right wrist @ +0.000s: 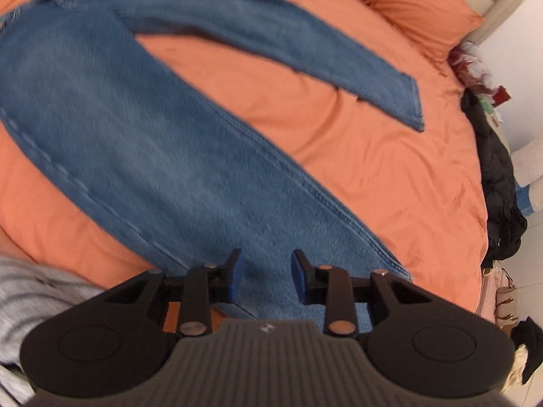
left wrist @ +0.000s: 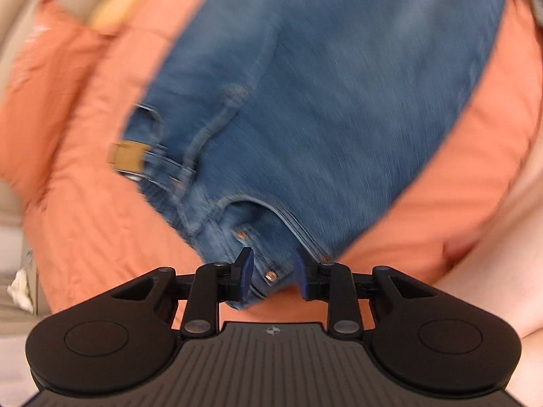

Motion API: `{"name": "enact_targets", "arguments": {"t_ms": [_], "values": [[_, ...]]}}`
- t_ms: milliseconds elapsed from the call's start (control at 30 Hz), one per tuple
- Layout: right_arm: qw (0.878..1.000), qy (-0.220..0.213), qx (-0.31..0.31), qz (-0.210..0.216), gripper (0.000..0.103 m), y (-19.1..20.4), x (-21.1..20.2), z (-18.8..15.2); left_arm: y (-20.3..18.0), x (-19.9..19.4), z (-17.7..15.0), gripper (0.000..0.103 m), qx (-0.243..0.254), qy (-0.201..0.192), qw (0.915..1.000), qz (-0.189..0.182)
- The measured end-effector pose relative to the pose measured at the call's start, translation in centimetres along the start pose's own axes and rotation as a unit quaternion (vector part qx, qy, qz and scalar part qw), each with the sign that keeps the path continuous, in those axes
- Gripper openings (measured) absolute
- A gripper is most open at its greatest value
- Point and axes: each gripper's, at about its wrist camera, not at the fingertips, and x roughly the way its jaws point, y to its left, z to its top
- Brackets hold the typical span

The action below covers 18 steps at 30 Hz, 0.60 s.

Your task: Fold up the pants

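Note:
Blue jeans point(left wrist: 305, 118) lie spread flat on an orange bedspread point(left wrist: 85, 220). In the left wrist view my left gripper point(left wrist: 274, 273) is open, its jaws on either side of the waistband corner by the front pocket rivets, not closed on it. A tan label point(left wrist: 127, 159) marks the waistband. In the right wrist view the jeans point(right wrist: 135, 142) show both legs apart in a V. My right gripper point(right wrist: 266, 278) is open over the lower end of the near leg. The far leg's hem point(right wrist: 415, 105) lies toward the right.
An orange pillow point(right wrist: 424, 6) lies at the bed's far right corner. Dark clothing point(right wrist: 499, 183) and bags point(right wrist: 505, 302) pile up beside the bed's right edge. A grey sleeve point(right wrist: 34, 291) shows at lower left. A beige headboard point(left wrist: 30, 17) is at upper left.

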Motion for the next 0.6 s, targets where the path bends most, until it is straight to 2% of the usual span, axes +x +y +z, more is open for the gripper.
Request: {"name": "enact_targets", "arguments": {"t_ms": [100,200,267,467,533,600], "values": [[1.000,0.000,-0.017,0.025,0.026,-0.4,1.1,-0.4,-0.2,2.5,0.2,0.036,0.039,0.026,0.9981,-0.039],[0.999,0.004,-0.026,0.039,0.027,-0.3,1.8,-0.4,-0.6,4.5,0.5,0.039,0.069,0.039,0.9952,-0.058],[0.999,0.008,-0.030,0.031,0.033,0.1,2.2,-0.1,-1.2,5.5,0.6,0.041,0.105,0.041,0.9920,-0.056],[0.999,0.014,-0.028,0.020,0.033,-0.2,2.8,0.1,-2.3,7.4,1.1,0.054,0.171,0.062,0.9804,-0.076],[0.999,0.016,-0.030,0.015,0.034,-0.3,2.8,-0.1,-3.0,8.0,0.7,0.054,0.201,0.064,0.9753,-0.066],[0.999,0.018,-0.028,0.014,0.034,-0.6,2.8,-0.3,-3.1,8.4,0.7,0.055,0.200,0.066,0.9754,-0.065]]}}
